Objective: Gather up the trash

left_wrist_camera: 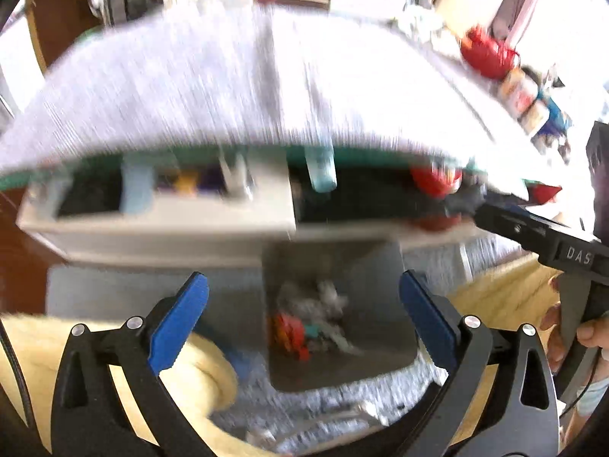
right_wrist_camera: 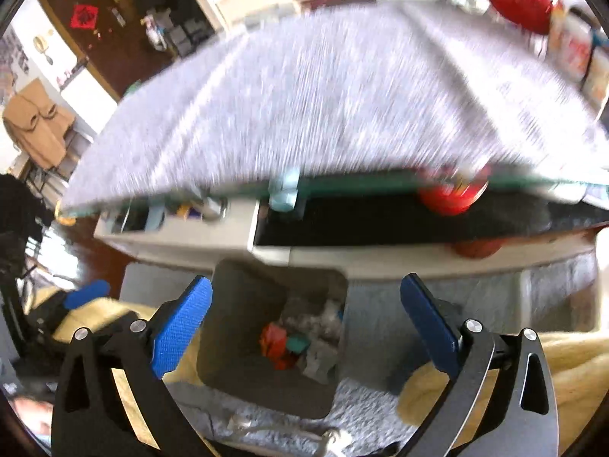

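Note:
A grey trash bin [left_wrist_camera: 384, 270] stands on the floor below the table; it also shows in the right wrist view [right_wrist_camera: 243, 304]. Inside lies crumpled trash [left_wrist_camera: 316, 323], red, teal and white, which the right wrist view [right_wrist_camera: 300, 339] shows as well. My left gripper [left_wrist_camera: 304, 320] is open and empty, above the bin. My right gripper [right_wrist_camera: 306, 320] is open and empty, also above the bin. Its black body [left_wrist_camera: 552, 243] shows at the right of the left wrist view. Both views are motion-blurred.
A table with a grey cloth [left_wrist_camera: 213, 87] [right_wrist_camera: 323, 91] lies ahead, with a shelf [left_wrist_camera: 171, 224] under it holding small items. A red bag [left_wrist_camera: 487, 53] and jars [left_wrist_camera: 525, 95] sit at its far right. Yellow fabric [right_wrist_camera: 552, 361] flanks the bin.

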